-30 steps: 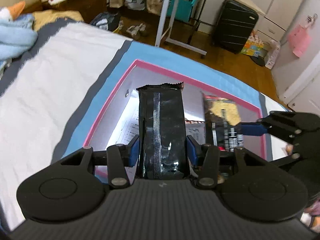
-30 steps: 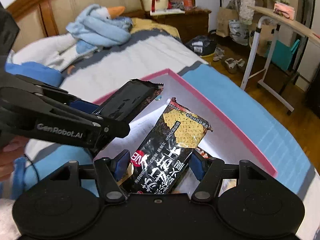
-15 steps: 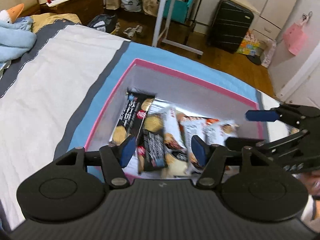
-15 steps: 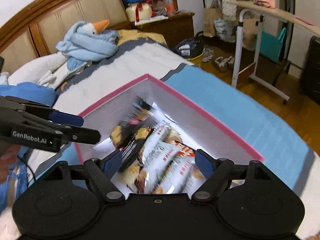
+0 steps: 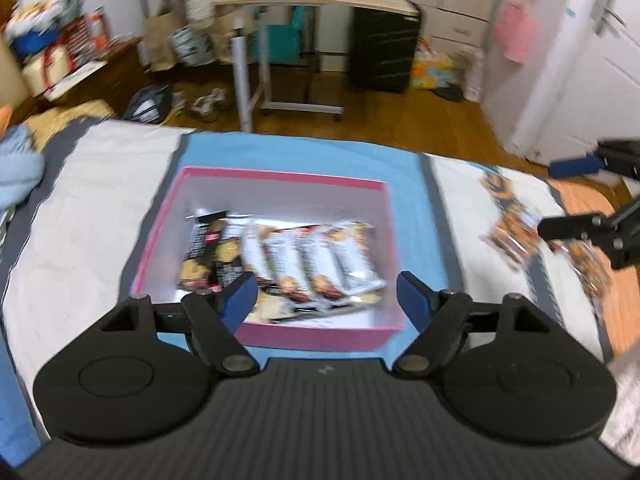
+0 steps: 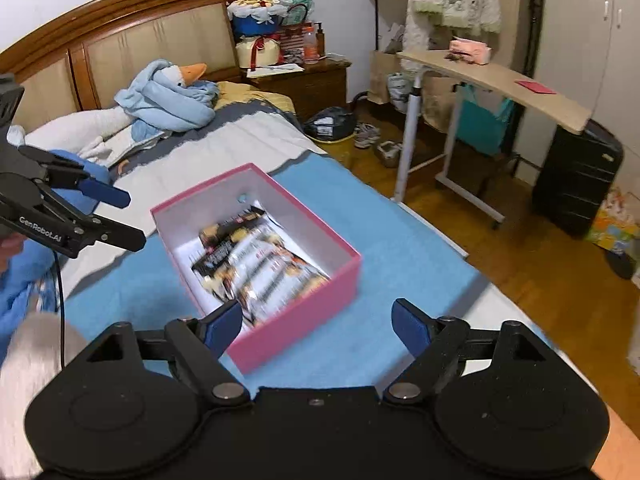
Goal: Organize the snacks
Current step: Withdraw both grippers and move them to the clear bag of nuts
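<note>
Both grippers are over the bed (image 6: 256, 148), nothing in either. Left gripper (image 5: 326, 294): jaws wide apart and opening, gap between the blue pads empty, pink box (image 5: 320, 334) below and ahead of it. From the right wrist view I see the left gripper (image 6: 120, 216) off to the left of the box, clear of it, a hand (image 6: 10, 244) just visible behind it at the frame edge.

Right gripper (image 6: 316, 320): jaws spread wide and opening, nothing between the pads; they frame the near corner of the pink box (image 6: 296, 320) without touching it. In the left wrist view it shows at the right edge (image 5: 560, 196), above a few loose snack packets (image 5: 516, 232) lying on the white part of the bedcover.

Snacks: the box sits on the blue band of the bedcover (image 6: 400, 248), lid off. Inside, snack packs (image 5: 280, 256) lie side by side in a row, two dark ones on the left, several white ones to their right, more packs underneath near the front wall. Labels are too blurred to read.

Plush goose (image 6: 172, 92) wrapped in blue cloth lies by the headboard, well apart from the box. A rolling side desk (image 6: 492, 80) stands on the wood floor past the bed.
</note>
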Demonstrator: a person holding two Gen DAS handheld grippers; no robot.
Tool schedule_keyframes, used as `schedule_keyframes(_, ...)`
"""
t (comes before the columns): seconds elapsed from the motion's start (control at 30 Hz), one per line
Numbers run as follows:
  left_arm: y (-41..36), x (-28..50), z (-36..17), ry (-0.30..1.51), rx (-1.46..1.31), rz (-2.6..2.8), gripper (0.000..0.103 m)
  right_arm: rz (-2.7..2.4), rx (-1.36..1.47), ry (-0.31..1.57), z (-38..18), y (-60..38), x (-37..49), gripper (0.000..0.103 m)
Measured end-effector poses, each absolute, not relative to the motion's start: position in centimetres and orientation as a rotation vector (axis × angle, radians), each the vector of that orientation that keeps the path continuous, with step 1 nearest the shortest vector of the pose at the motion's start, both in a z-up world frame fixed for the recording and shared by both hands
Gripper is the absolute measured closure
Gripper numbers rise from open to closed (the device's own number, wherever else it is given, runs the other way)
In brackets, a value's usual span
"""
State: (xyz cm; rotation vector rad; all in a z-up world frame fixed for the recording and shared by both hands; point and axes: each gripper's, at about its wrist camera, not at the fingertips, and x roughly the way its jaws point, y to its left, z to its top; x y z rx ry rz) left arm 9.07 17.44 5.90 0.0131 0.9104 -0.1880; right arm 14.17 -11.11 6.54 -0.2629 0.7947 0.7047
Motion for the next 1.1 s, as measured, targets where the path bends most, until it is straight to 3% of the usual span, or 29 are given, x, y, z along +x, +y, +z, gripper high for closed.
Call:
schedule_keyframes(0.37, 5.8, 7.2, 5.9, 0.898, 0.113, -0.387, 0.013, 0.574, -0.168, 0.898, 5.6, -21.3, 11.5, 0.013)
schedule_keyframes(0.83, -3.7, 14.2, -2.1, 0.959, 0.015, -0.434, 0.012, 0.266, 0.300, 1.142, -2.8, -29.4, 18.1, 0.013)
schedule_keyframes(1.1, -7.7, 19.2, -6.2, 0.880, 0.129, -0.465, 0.012, 0.146, 0.530, 1.246, -10.5, -32.3, 21.3, 0.015)
